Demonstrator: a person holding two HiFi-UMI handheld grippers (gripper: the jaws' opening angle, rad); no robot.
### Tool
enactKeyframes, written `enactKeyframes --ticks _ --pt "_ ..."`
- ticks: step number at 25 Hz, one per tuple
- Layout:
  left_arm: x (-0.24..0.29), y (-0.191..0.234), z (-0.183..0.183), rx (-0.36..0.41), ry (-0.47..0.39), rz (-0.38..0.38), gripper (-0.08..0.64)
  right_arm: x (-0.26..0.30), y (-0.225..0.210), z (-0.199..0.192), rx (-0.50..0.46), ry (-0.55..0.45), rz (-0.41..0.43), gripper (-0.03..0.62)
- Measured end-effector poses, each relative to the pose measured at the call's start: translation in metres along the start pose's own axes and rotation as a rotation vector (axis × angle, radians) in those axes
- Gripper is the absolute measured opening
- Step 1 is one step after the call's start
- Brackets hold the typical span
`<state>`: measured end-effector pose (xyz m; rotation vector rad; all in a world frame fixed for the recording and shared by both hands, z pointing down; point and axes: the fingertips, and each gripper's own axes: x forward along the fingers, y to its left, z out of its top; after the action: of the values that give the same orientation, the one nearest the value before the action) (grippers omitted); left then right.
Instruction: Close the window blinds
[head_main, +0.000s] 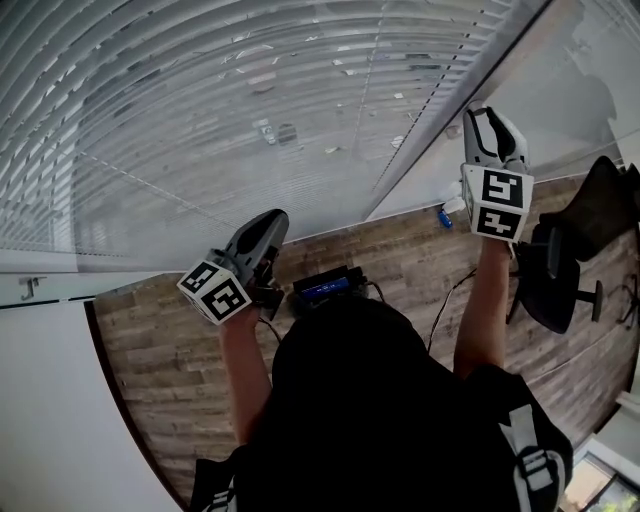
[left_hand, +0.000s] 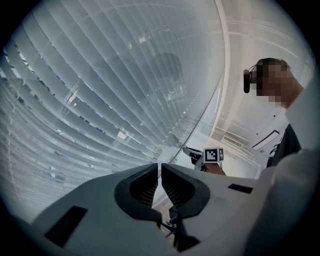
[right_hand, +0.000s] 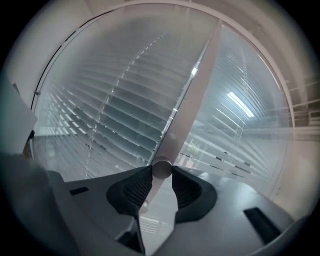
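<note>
Counting one wand (right_hand: 192, 95) clamped in our right gripper (right_hand: 161, 172), left gripper (left_hand: 160, 172) closed empty, blinds (head_main: 200, 130) upper left, one chair (head_main: 555, 270) right.

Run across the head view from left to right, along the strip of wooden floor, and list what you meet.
From the left: left gripper → black box with a blue-lit panel → right gripper, closed on the blind's rod → office chair.

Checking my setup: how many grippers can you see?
2. The left gripper is low at left, before the blinds; the right gripper is higher at right, clamped on the wand.
</note>
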<state>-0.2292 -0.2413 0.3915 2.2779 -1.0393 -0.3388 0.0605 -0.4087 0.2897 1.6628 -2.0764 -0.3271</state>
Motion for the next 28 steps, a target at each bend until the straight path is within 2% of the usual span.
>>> enactKeyframes --ticks 2,8,10,11,12,13,16,17,19,21,23,26,28 --pt "0.0 0.0 -0.001 -0.001 -0.001 0.001 0.014 0.001 -0.001 -0.003 0.159 -0.02 0.055 0.13" --pt "-0.001 -0.001 0.0 0.0 -0.005 0.002 0.014 0.004 -0.004 -0.004 0.812 -0.093 0.296 0.13" --pt "-0.002 -0.002 0.001 0.002 -0.006 0.004 0.014 0.005 -0.003 -0.002 0.944 -0.123 0.362 0.13" --pt "-0.002 -0.002 0.001 0.005 -0.006 0.004 0.014 0.005 -0.003 -0.001 0.948 -0.135 0.373 0.13" --pt "-0.002 -0.002 0.001 0.009 -0.005 0.002 0.014 0.004 -0.003 -0.001 0.898 -0.141 0.361 0.13" --pt "-0.002 -0.002 0.001 0.015 -0.004 -0.002 0.014 0.003 -0.004 -0.001 0.795 -0.138 0.323 0.132" --pt "0.0 -0.004 0.001 0.01 0.0 -0.001 0.014 0.0 -0.006 0.0 0.35 -0.097 0.14 0.145" --pt "0.0 -0.004 0.001 0.007 0.0 -0.001 0.014 0.0 -0.005 0.002 0.231 -0.087 0.1 0.147" --pt "0.0 -0.005 0.001 0.006 0.0 -0.003 0.014 0.002 0.0 0.007 0.095 -0.071 0.06 0.147" --pt "0.0 -0.005 0.001 0.006 0.0 -0.005 0.014 0.002 0.0 0.008 0.05 -0.054 0.034 0.142" --pt "0.001 -0.005 0.002 0.005 -0.001 -0.006 0.014 0.003 -0.003 0.008 0.067 -0.046 0.032 0.132" --pt "0.0 -0.006 0.002 0.004 -0.001 -0.004 0.014 0.004 -0.004 0.006 0.157 -0.05 0.066 0.13" --pt "0.0 -0.006 0.002 0.006 -0.001 -0.008 0.014 0.004 -0.004 0.005 0.25 -0.052 0.099 0.13"
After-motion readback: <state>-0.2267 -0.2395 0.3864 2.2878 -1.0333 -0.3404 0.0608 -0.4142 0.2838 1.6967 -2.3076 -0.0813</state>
